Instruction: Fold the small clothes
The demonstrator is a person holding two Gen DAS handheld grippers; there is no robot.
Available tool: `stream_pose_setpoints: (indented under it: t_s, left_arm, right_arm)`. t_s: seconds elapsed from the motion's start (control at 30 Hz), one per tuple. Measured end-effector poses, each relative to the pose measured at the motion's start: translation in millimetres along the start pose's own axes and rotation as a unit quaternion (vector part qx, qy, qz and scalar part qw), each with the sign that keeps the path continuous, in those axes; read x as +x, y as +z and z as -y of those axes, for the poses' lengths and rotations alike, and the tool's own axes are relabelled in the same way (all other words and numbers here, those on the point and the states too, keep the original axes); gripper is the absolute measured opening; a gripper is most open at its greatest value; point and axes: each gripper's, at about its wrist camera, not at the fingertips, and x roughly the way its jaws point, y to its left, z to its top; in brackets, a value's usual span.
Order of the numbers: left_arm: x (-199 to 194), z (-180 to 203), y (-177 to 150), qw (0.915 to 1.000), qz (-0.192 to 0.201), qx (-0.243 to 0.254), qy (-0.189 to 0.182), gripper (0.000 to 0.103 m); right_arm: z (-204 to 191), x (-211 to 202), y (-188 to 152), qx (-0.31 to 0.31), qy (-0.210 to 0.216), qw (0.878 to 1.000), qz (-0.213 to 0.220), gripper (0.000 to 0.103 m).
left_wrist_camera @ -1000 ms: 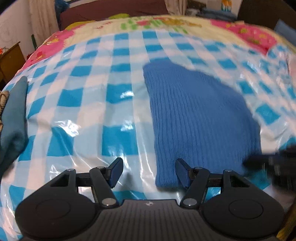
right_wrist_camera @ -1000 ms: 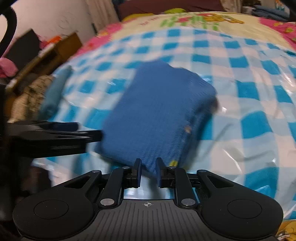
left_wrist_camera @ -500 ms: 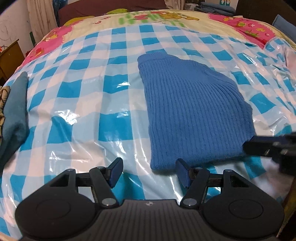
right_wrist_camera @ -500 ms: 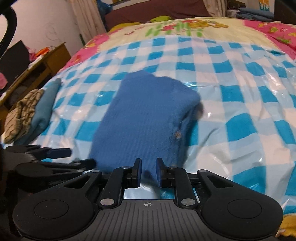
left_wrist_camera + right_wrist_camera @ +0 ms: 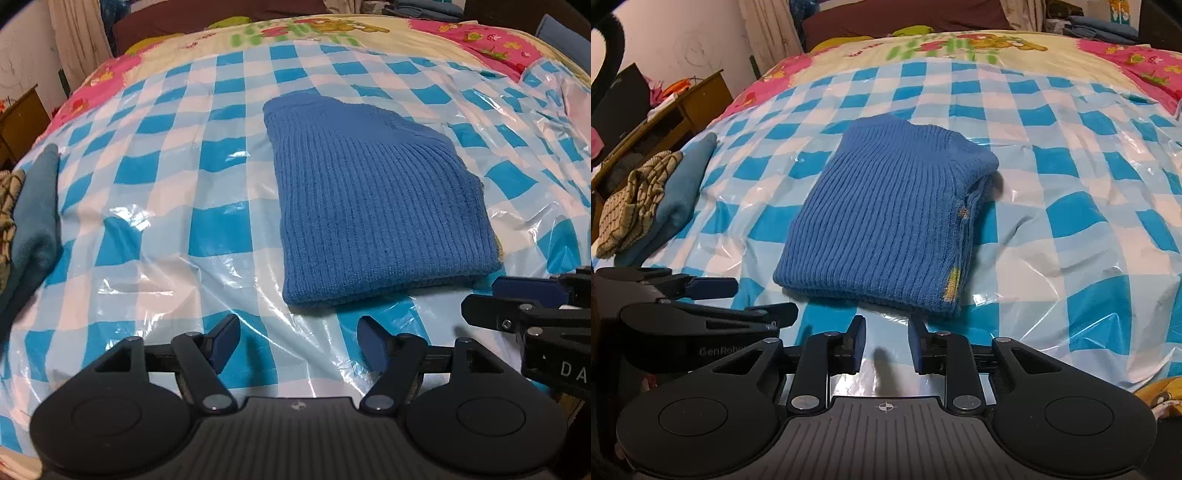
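Note:
A blue ribbed knit sweater (image 5: 373, 206) lies folded into a compact rectangle on the blue-and-white checked bed cover (image 5: 184, 192); it also shows in the right wrist view (image 5: 886, 221). My left gripper (image 5: 297, 343) is open and empty, just short of the sweater's near edge. My right gripper (image 5: 884, 345) is open and empty, just short of the same near edge. The right gripper shows in the left wrist view (image 5: 517, 299), and the left gripper shows in the right wrist view (image 5: 716, 299).
A teal garment and a checked cloth (image 5: 639, 206) are piled at the bed's left edge. A wooden cabinet (image 5: 665, 114) stands left of the bed. Clear plastic sheet (image 5: 1071, 258) covers the checked cover. A pink and yellow quilt (image 5: 960, 48) lies at the back.
My right gripper has opened, let go of the sweater's near edge and drawn back. The sweater now lies flat. My left gripper has also pulled back a little.

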Motion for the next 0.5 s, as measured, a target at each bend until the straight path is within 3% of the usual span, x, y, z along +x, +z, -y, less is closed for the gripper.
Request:
stream_pose_setpoints:
  t_s: [0.27,0.5]
  left_arm:
    - [-6.1,0.6,0.5,0.9999,0.006,-0.008,-0.007,0.08]
    - [-4.6,0.6,-1.4,0.9998,-0.001,-0.017,-0.007,0.081]
  right_arm:
    - [3.3,-5.4,-2.0,0.011,-0.004,1.0,0.011,0.039]
    - [4.0,-4.8,-3.0,0.015,-0.006,1.0,0.01,0.04]
